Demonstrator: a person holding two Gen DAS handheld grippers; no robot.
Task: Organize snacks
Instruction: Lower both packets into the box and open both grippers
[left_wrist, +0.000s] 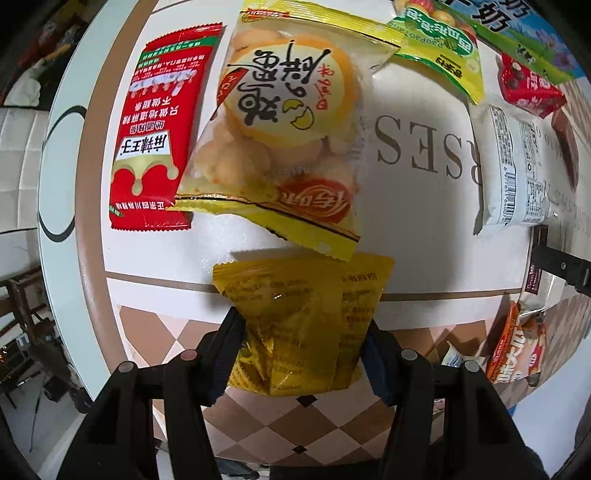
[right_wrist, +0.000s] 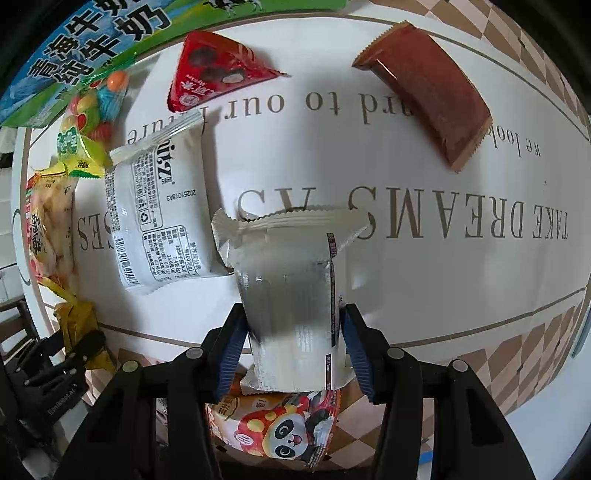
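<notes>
My left gripper (left_wrist: 301, 334) is shut on a small yellow snack packet (left_wrist: 303, 317), held over the table's front edge. Beyond it lie a yellow egg-cracker bag (left_wrist: 284, 122) and a red spicy-strip packet (left_wrist: 162, 129). My right gripper (right_wrist: 293, 332) is shut on a silver-white snack packet (right_wrist: 291, 291), held just above the table. A white packet with a barcode (right_wrist: 162, 218) lies to its left; it also shows in the left wrist view (left_wrist: 517, 166). The left gripper with its yellow packet (right_wrist: 77, 325) shows at the lower left of the right wrist view.
A red triangular packet (right_wrist: 210, 74), a brown bar packet (right_wrist: 428, 92), a candy bag (right_wrist: 88, 122) and a blue-green milk carton (right_wrist: 74, 48) lie farther back on the lettered tablecloth (right_wrist: 443, 258). A panda-print snack (right_wrist: 280, 428) lies under my right gripper. The table edge is near.
</notes>
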